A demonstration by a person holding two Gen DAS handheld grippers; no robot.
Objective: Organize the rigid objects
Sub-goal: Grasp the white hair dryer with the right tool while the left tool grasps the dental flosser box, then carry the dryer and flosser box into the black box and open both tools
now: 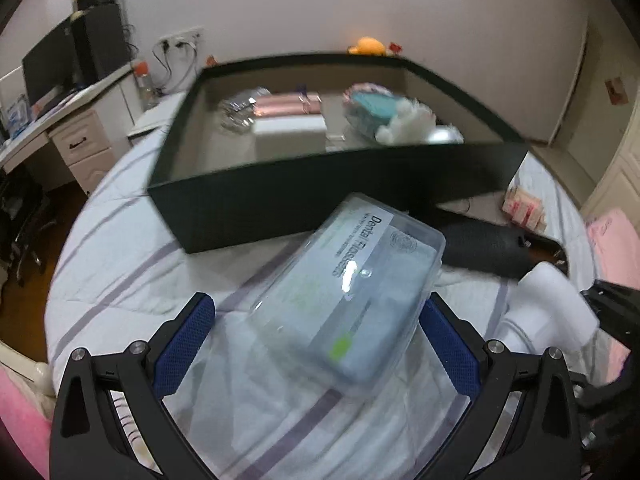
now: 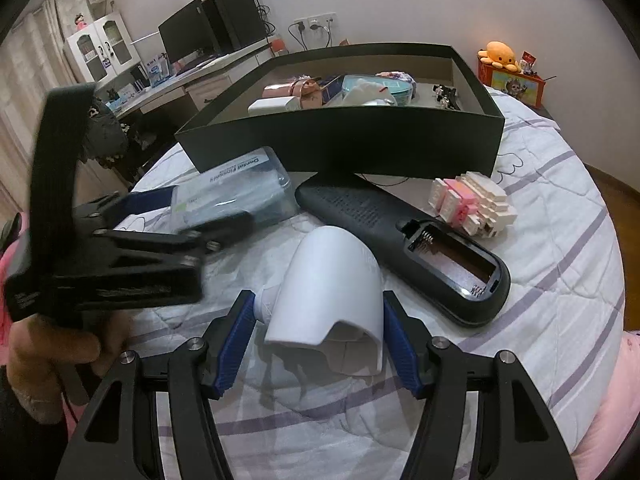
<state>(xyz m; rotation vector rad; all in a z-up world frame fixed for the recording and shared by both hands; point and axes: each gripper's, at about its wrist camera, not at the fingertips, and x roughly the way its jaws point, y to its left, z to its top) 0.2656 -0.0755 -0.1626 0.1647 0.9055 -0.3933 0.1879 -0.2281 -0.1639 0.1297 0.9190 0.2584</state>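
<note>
- Left tool [image 1: 316, 340] straddles the clear dental flosser box [image 1: 348, 292] on the bed [image 1: 120, 248], pads apart, not yet gripping.
- Right tool [image 2: 320, 336] brackets the white plastic cover [image 2: 332, 284]; whether its pads press, I cannot tell.
- Both sit before the black storage box [image 2: 340, 144], probably their destination.

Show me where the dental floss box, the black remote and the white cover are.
dental floss box [image 1: 352, 292]: left wrist view, clear lid.
black remote [image 2: 360, 208]: right wrist view, perforated back.
white cover [image 2: 328, 284]: right wrist view, curved top.
</note>
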